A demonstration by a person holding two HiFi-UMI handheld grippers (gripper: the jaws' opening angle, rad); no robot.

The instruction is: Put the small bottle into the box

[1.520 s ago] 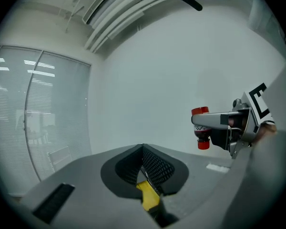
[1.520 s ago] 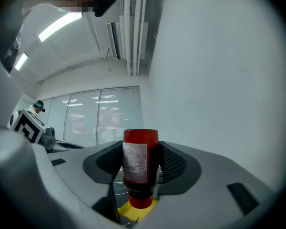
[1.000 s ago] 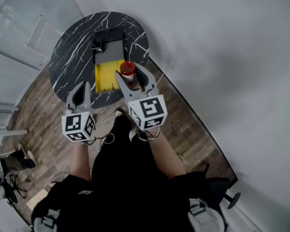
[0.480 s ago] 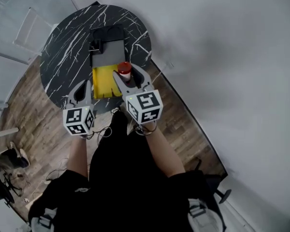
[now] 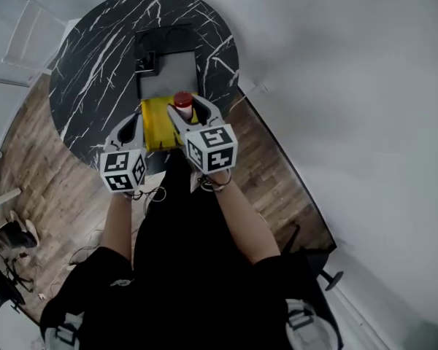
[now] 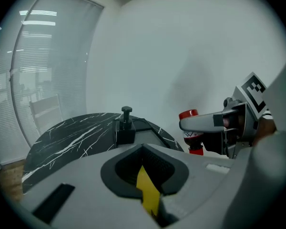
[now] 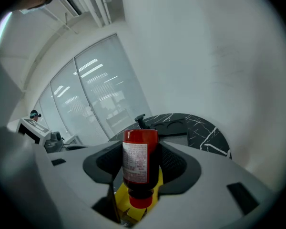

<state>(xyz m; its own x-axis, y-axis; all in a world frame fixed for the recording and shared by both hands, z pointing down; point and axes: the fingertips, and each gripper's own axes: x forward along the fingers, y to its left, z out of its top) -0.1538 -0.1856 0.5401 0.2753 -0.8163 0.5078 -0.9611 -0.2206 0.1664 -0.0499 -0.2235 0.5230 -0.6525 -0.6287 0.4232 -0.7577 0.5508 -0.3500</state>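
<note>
The small red bottle [image 5: 182, 102] with a white label sits between the jaws of my right gripper [image 5: 187, 109], which is shut on its body [image 7: 139, 168]. It hangs over the right edge of the open yellow box [image 5: 155, 122] at the near rim of the round black marble table [image 5: 95, 64]. My left gripper [image 5: 130, 127] is at the box's left side, its jaws shut with nothing in them. In the left gripper view the yellow box [image 6: 148, 194] shows through the gap behind the jaw tips, and the bottle [image 6: 190, 130] and right gripper [image 6: 205, 123] are at the right.
Behind the yellow box lies a grey tray [image 5: 166, 75] with a black knobbed block [image 5: 147, 60] at its left. A white wall runs close along the table's right side. Wooden floor and the person's legs are below the table's near edge.
Both grippers have edged closer to the yellow box, and the bottle now sits slightly further left over its right edge. The grip on the bottle is unchanged.
</note>
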